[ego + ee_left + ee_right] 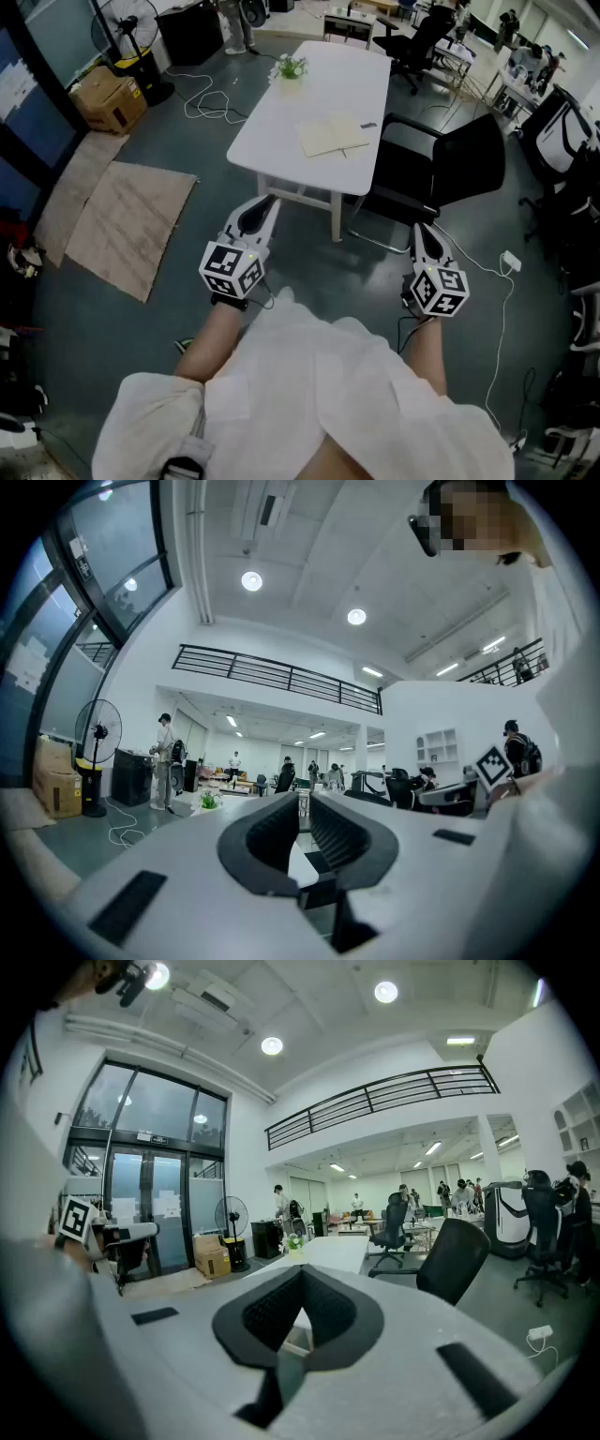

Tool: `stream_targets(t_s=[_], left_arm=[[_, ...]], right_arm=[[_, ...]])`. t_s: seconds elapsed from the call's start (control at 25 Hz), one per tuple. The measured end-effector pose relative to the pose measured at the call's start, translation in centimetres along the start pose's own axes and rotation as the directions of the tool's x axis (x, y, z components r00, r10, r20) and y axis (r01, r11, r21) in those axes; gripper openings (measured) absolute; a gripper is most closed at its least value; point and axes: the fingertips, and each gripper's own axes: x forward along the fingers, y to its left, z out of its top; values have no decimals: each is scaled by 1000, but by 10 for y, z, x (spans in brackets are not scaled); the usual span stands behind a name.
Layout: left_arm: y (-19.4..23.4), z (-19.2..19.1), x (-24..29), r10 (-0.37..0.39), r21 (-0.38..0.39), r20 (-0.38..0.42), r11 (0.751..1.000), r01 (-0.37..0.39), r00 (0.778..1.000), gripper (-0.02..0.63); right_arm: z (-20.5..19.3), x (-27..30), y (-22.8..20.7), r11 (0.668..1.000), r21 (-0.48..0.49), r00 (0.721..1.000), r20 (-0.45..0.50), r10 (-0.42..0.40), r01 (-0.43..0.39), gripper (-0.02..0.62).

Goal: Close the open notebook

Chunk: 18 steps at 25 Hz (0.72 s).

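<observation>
Low over the grey floor (309, 272), both tongs hung short of the table (309, 94), well apart from each other, each w/ its marker cube (232, 267) on the person's side.

L tongs (302, 799): pads narrowly apart, slim gap btwn them, nothing in it.
R tongs (300, 1271): pads met at the tips, empty.
Both pointed roughly level toward the table, touching nothing. Bare forearms ran back from the cubes into white sleeves (309, 394).

Outward: white table ahead, its length running away from the person. Notebook (333, 136) lay open and flat on it, pages up, in the near half toward the right edge. Small dark obj (367, 125) just beside the notebook's far-right corner, couldn't tell what. Potted plant (289, 67) at the far-left part of the table, well apart from the notebook.

Black office chair (441, 164) stood right against the table's right side, btwn R tongs and the notebook in head view.

Left of the table: cardboard sheets (127, 220) flat on the floor, cardboard box (108, 98) and standing fan (131, 23) beyond them, white cable (211, 103) looped on the floor near the table's left side.

Far bkgd: more desks, chairs, ppl, too small for detail.
</observation>
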Motion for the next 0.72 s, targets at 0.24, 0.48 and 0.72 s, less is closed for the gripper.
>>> stream_targets(t_s=[0.24, 0.48, 0.72], left_arm=[[-8, 0, -2, -3, -2, -3, 1000, 3, 1000, 34], [-11, 0, 1, -12, -2, -4, 1000, 12, 1000, 33], [-11, -7, 5, -11, -4, -18, 1000, 11, 1000, 34]], right_arm=[[0, -5, -2, 1000, 8, 1000, 3, 4, -4, 0], [1, -6, -4, 1000, 6, 1000, 8, 2, -2, 0], [5, -3, -3, 1000, -10, 999, 47, 23, -23, 3]])
